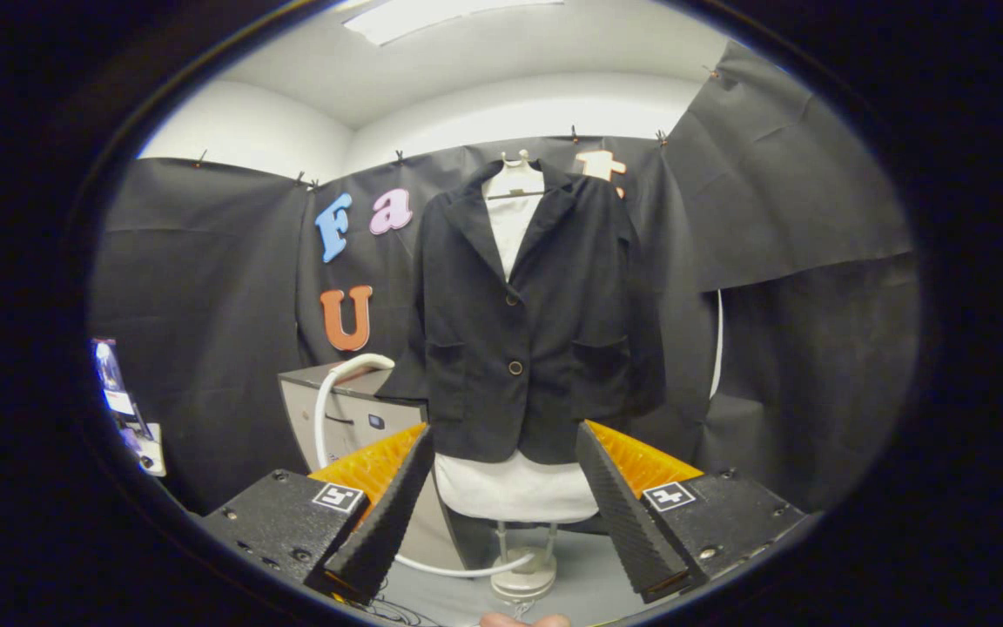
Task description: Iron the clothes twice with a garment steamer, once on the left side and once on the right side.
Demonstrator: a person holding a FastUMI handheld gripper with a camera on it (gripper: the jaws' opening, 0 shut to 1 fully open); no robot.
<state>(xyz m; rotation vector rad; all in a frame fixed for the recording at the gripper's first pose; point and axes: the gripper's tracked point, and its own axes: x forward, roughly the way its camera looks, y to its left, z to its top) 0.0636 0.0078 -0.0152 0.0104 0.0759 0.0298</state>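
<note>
Claw (506, 505): fingers spread wide, holding nothing. No steamer head is in its grip.

Between and beyond the fingers: a black blazer (526, 322) hangs buttoned on a white mannequin torso (514, 486), which stands on a pole with a round base (523, 582). The garment is well apart from the claw and squarely ahead.

Beyond the left finger: a grey cabinet-like steamer unit (346, 418), with a white hose (327, 409) arching from its top and looping down across the floor toward the mannequin base. The steamer head itself cannot be made out.

Judgement: the step in hand is fetching the steamer head, so the task looks barely begun. Recommended practice: swing left toward the hose, follow it to the handle, close on the handle rather than the soft hose, and keep the hose slack clear of the mannequin base.
</note>
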